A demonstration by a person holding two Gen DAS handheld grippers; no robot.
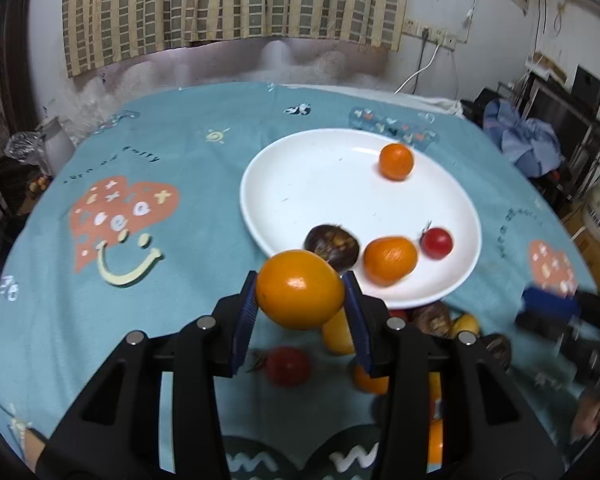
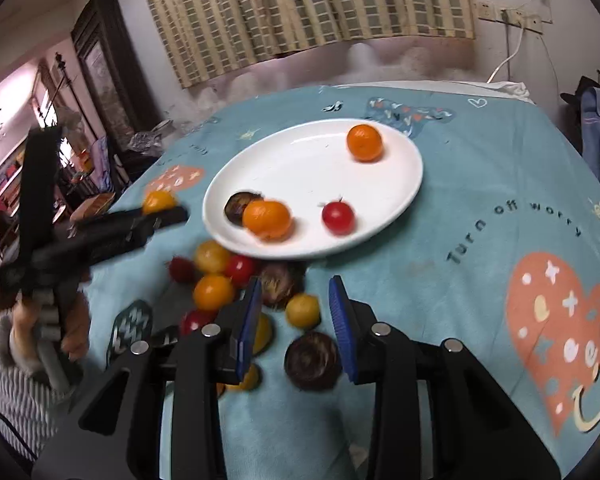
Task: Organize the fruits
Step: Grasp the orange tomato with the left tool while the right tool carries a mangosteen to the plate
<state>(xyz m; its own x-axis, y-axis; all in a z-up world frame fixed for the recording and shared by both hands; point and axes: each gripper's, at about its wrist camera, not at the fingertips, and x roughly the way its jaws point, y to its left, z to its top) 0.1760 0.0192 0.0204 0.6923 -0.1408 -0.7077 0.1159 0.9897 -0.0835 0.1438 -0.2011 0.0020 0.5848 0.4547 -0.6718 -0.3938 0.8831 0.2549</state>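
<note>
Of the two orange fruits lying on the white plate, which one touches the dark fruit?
The nearer orange fruit, at the white plate's front edge; it touches the dark fruit. The far orange fruit lies alone.

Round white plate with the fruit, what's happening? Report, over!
Left gripper shut on a round yellow-orange fruit. Right gripper open, nothing between the pads. Round white plate holds four fruits. Loose fruit pile lies before the plate.

plate point(image 1: 300, 176): glossy white ceramic | tablecloth point(image 1: 188, 184): matt cloth

White plate point(image 2: 380, 216) holding four fruits, loose fruit pile point(image 2: 236, 280) beside it, empty right gripper point(image 2: 294, 320) above
</note>
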